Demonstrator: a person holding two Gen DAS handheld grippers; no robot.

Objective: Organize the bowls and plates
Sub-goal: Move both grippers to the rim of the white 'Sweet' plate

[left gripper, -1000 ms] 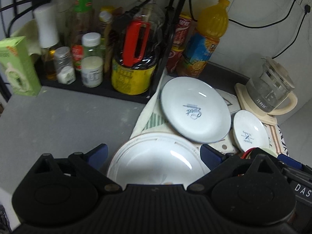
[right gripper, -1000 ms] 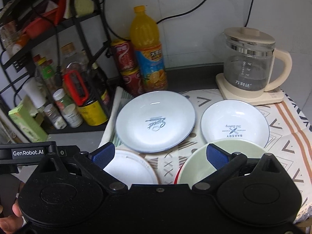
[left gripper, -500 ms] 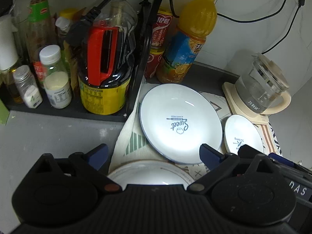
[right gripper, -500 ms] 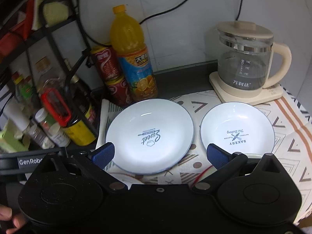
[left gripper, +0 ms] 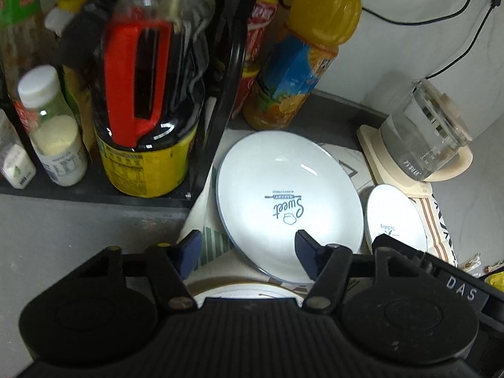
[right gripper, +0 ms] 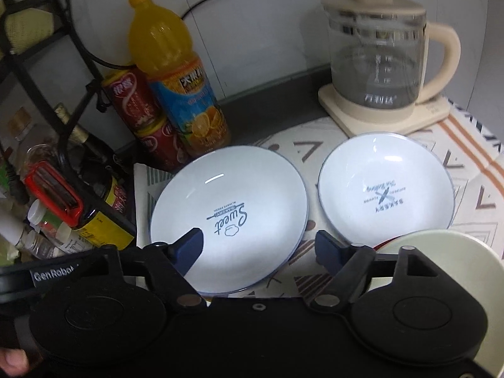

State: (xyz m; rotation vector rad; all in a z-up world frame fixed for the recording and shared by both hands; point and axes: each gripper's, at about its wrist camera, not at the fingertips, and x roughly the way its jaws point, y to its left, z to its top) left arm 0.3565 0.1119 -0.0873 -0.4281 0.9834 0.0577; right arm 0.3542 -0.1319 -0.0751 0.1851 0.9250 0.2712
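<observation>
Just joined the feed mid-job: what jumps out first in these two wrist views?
The large white plate printed "Sweet" lies on the patterned cloth, with both tools closing over its near rim and nothing clamped yet: the left tool and the right tool. Right of it sits the smaller "Bakery" plate. Behind stand the orange juice bottle and the glass kettle.

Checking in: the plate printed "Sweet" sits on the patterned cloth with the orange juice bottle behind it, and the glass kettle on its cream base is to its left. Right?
Not quite. In the right wrist view the glass kettle on its cream base is to the right of the "Sweet" plate, behind the "Bakery" plate. The rest holds: the plate sits on the patterned cloth with the orange juice bottle behind it.
</observation>
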